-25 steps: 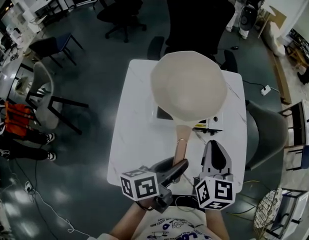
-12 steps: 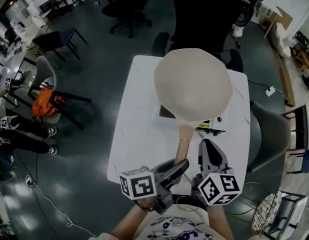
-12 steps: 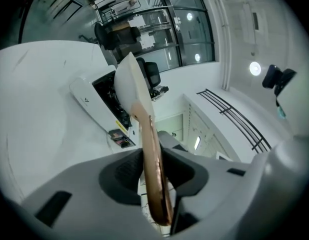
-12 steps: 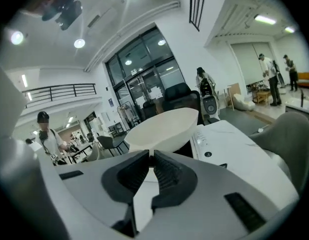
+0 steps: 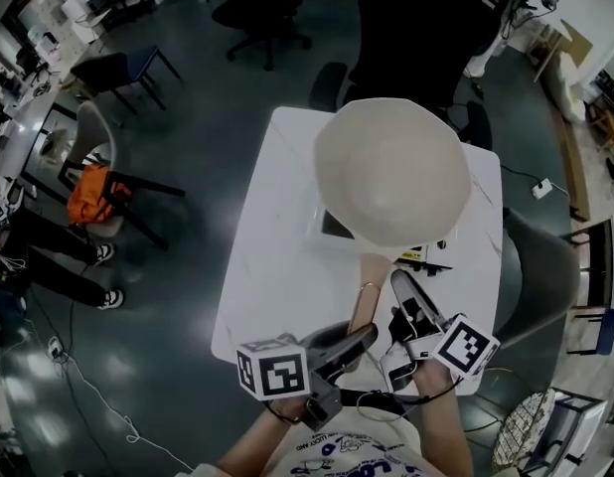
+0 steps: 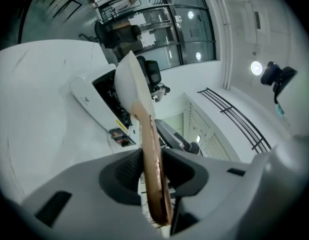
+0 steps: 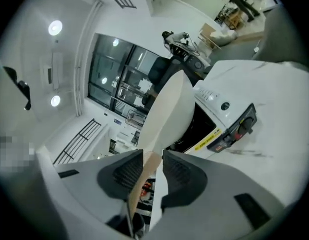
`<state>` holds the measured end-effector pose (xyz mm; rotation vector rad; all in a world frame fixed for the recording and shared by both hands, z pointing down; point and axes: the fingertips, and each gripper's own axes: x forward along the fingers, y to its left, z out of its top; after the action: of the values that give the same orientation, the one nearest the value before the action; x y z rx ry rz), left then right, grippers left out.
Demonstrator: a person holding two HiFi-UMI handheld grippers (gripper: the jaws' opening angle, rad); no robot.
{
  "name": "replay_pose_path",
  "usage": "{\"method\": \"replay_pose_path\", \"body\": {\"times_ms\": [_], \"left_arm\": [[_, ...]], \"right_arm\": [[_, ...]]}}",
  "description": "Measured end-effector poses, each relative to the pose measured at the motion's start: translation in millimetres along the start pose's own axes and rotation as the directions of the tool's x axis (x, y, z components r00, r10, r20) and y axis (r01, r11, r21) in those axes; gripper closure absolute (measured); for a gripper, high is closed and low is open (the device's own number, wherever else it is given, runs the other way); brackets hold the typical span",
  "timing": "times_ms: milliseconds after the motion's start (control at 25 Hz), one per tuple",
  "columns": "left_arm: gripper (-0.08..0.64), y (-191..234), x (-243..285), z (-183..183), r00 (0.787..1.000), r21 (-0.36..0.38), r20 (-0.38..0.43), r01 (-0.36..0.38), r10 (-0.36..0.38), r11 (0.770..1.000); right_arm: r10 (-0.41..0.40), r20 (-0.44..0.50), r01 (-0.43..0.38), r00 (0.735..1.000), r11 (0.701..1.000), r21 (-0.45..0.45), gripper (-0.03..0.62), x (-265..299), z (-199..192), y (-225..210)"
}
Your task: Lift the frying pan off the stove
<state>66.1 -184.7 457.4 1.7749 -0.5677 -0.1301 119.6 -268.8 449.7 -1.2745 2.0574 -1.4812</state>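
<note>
White bench [image 5: 257, 266] under me carries the stove [image 5: 324, 227]. The frying pan [image 5: 391, 172] sits over it, bowl at the far end, wooden handle [image 5: 364, 281] pointing back at me. Pan looks wide, stiff & front-heavy, coating prob. slick, so the handle is the only sane hold. Left gripper [image 5: 353, 336] is clamped on the handle near its end, pads on both faces. Right gripper [image 5: 402, 288] is just beside it, nearer the bowl: jaws have just been opening, handle between them w/ a gap, not pinched. Can't tell from above if the base has cleared the stove.
</note>
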Motion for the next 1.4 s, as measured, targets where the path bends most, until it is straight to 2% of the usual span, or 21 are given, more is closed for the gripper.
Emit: {"method": "replay_pose_path", "body": {"times_ms": [120, 240, 400, 480, 960, 1400], "left_arm": [[0.428, 0.6, -0.2, 0.0, 1.000, 0.006, -0.007, -0.006, 0.006, 1.000], [0.428, 0.2, 0.0, 1.5, 1.000, -0.003, -0.004, 0.004, -0.004, 1.000], [0.428, 1.9, -0.5, 0.7, 1.000, 0.004, -0.012, -0.004, 0.004, 1.000], [0.428, 1.7, 0.0, 1.0, 1.000, 0.007, -0.010, -0.006, 0.006, 1.000], [0.428, -1.3, 0.9, -0.7, 1.000, 0.029, -0.010, -0.021, 0.021, 0.999], [0.428, -2.0, 2.8, -4.0, 0.999, 0.034, -0.028, -0.027, 0.028, 0.999]], "right_arm": [[0.021, -0.023, -0.019, 0.999, 0.994, 0.111, 0.471, 4.5, -0.6, -5.4], [0.034, -0.062, -0.022, 0.997, 0.983, 0.183, 0.446, 12.9, -4.3, -10.9], [0.088, -0.094, -0.055, 0.992, 0.949, 0.309, 0.426, 25.5, -9.2, -11.2], [0.112, -0.112, -0.068, 0.987, 0.939, 0.336, 0.425, 32.1, -10.5, -10.9], [0.181, -0.231, -0.092, 0.956, 0.933, 0.348, 0.416, 64.5, -21.2, -6.5], [0.249, -0.263, -0.159, 0.932, 0.934, 0.321, 0.421, 80.2, -20.9, -0.1]]}}
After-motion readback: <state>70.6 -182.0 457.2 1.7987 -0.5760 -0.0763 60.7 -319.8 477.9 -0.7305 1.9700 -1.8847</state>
